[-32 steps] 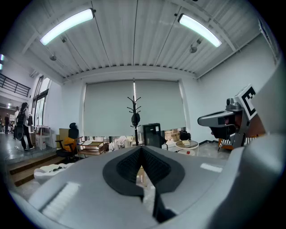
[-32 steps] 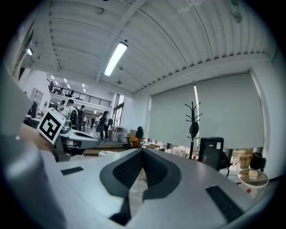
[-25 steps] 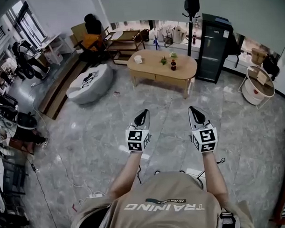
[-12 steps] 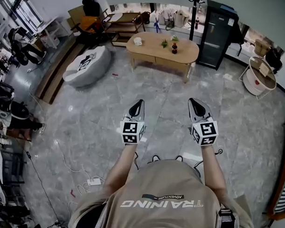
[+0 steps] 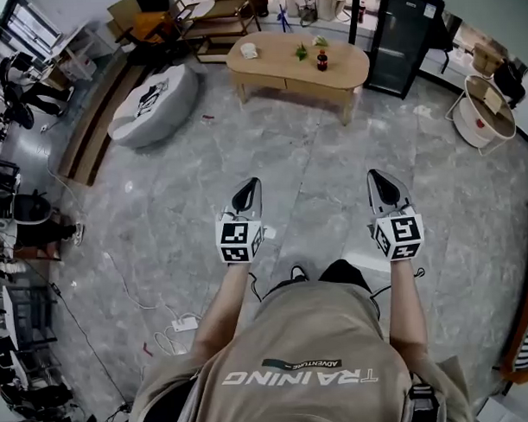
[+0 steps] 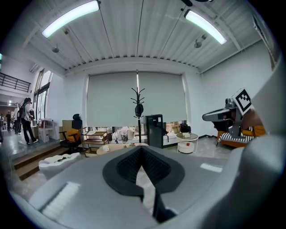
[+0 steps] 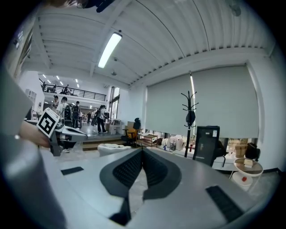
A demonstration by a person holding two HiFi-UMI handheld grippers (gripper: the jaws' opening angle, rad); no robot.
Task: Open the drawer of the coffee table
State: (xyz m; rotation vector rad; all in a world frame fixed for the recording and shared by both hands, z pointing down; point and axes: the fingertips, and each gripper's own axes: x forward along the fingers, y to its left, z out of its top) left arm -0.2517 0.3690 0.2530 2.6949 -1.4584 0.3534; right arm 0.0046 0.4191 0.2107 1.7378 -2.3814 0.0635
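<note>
The oval wooden coffee table [image 5: 276, 69] stands far ahead across the grey stone floor, its drawer front [image 5: 304, 84] facing me and closed. Both grippers are held out at waist height, well short of it. My left gripper [image 5: 250, 183] has its ribbed pads meeting at the tips, with nothing between them. My right gripper [image 5: 377, 174] is likewise shut and empty. In the left gripper view the table [image 6: 111, 147] shows just above the shut jaws [image 6: 141, 148]. The right gripper view looks over shut jaws [image 7: 142, 149] towards the far wall.
A dark bottle [image 5: 322, 60], a white cup [image 5: 249, 51] and a small plant [image 5: 302, 51] stand on the table. A grey pouf [image 5: 152, 101] lies left of it, with a black cabinet [image 5: 405, 32] and a round white side table [image 5: 485, 111] to the right. Cables and a power strip [image 5: 177, 326] trail at lower left.
The person has walked forward, so the table sits higher in the head view. Both grippers have sunk a little and stayed shut.
</note>
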